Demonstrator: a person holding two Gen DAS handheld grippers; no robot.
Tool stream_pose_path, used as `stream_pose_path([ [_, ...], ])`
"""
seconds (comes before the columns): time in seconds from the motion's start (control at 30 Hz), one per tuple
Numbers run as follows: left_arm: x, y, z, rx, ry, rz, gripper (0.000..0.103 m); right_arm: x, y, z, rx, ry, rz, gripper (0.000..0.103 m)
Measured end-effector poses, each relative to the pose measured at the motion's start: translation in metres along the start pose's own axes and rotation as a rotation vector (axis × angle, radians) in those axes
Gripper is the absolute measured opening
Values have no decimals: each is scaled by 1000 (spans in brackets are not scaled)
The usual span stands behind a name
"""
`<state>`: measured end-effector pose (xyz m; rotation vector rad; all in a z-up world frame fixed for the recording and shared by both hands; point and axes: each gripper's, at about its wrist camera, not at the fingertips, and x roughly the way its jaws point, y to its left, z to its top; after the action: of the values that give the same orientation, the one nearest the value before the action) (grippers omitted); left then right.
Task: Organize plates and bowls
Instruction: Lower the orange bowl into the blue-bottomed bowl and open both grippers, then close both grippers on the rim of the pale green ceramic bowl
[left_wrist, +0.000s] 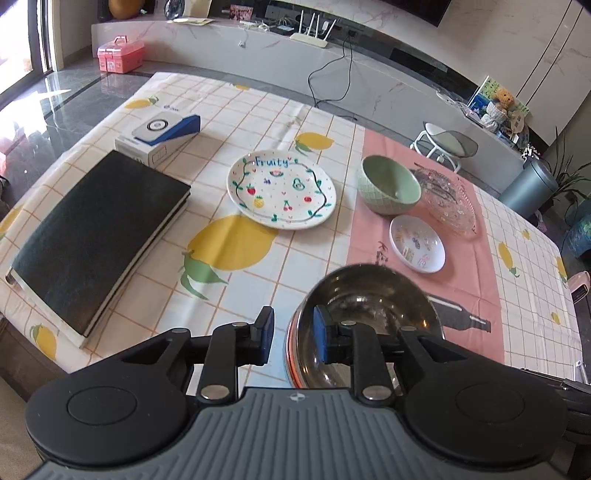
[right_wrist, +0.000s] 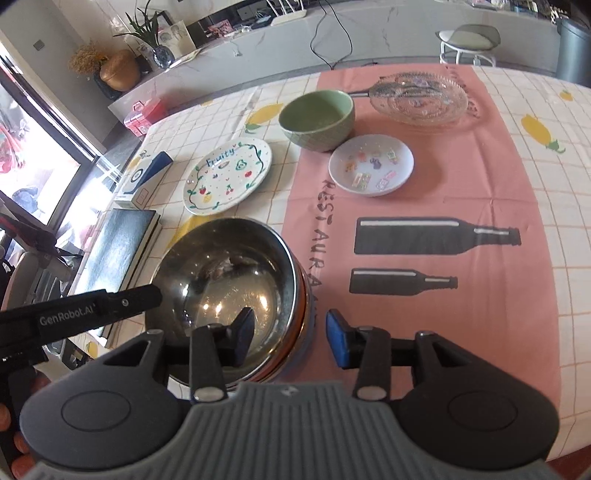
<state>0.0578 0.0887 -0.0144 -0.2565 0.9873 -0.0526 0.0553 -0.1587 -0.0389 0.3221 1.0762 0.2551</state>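
Note:
A steel bowl (left_wrist: 369, 314) (right_wrist: 229, 280) sits at the table's near edge. My left gripper (left_wrist: 293, 334) is open, with its jaws straddling the bowl's left rim, one pad inside and one outside. My right gripper (right_wrist: 290, 338) is open and straddles the bowl's right rim the same way. Farther back lie a white "Fruity" plate (left_wrist: 282, 190) (right_wrist: 229, 177), a green bowl (left_wrist: 389, 184) (right_wrist: 317, 118), a small white saucer (left_wrist: 417, 243) (right_wrist: 371, 164) and a clear glass dish (left_wrist: 448, 203) (right_wrist: 419, 98).
A black book (left_wrist: 96, 240) (right_wrist: 118, 247) and a white-and-blue box (left_wrist: 162, 136) (right_wrist: 144, 181) lie on the table's left side. The left gripper's arm (right_wrist: 81, 314) shows at the left of the right wrist view. A stool (left_wrist: 447, 144) stands beyond the table.

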Motion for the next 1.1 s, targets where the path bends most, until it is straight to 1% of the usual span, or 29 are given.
stream_pose_path([
  [0.07, -7, -2, 11, 12, -28, -15, 31, -10, -2, 7, -12, -37, 19, 50],
  [0.1, -8, -4, 19, 20, -39, -29, 32, -14, -2, 12, -19, -54, 27, 50],
  [0.17, -9, -10, 31, 46, -50, -44, 32, -17, -4, 22, -26, -73, 31, 53],
  [0.23, -8, -18, 42, 76, -54, -58, 33, -17, -8, 34, -24, -81, 20, 53],
  [0.4, 5, -37, 73, 136, -27, -146, 33, -11, -19, 66, -4, -86, -3, 53],
  [0.5, 19, -48, 93, 159, -7, -166, 32, -4, -26, 88, 4, -91, -16, 52],
  [0.6, 39, -59, 112, 191, 5, -164, 33, 6, -33, 112, 22, -93, -18, 52],
  [0.7, 65, -67, 130, 211, 43, -169, 32, 20, -37, 135, 36, -85, -11, 46],
  [0.77, 85, -68, 140, 205, 89, -192, 32, 31, -38, 150, 43, -76, -4, 42],
  [0.83, 104, -70, 147, 206, 118, -205, 32, 44, -40, 164, 52, -59, -2, 39],
  [0.9, 126, -71, 154, 195, 158, -203, 32, 61, -43, 177, 60, -39, -7, 38],
  [0.97, 147, -69, 160, 166, 192, -195, 32, 79, -45, 188, 63, -12, -21, 32],
  [1.03, 164, -69, 165, 151, 209, -188, 32, 96, -46, 197, 61, 14, -41, 30],
  [1.1, 176, -71, 167, 159, 220, -179, 32, 110, -48, 203, 57, 32, -58, 27],
])
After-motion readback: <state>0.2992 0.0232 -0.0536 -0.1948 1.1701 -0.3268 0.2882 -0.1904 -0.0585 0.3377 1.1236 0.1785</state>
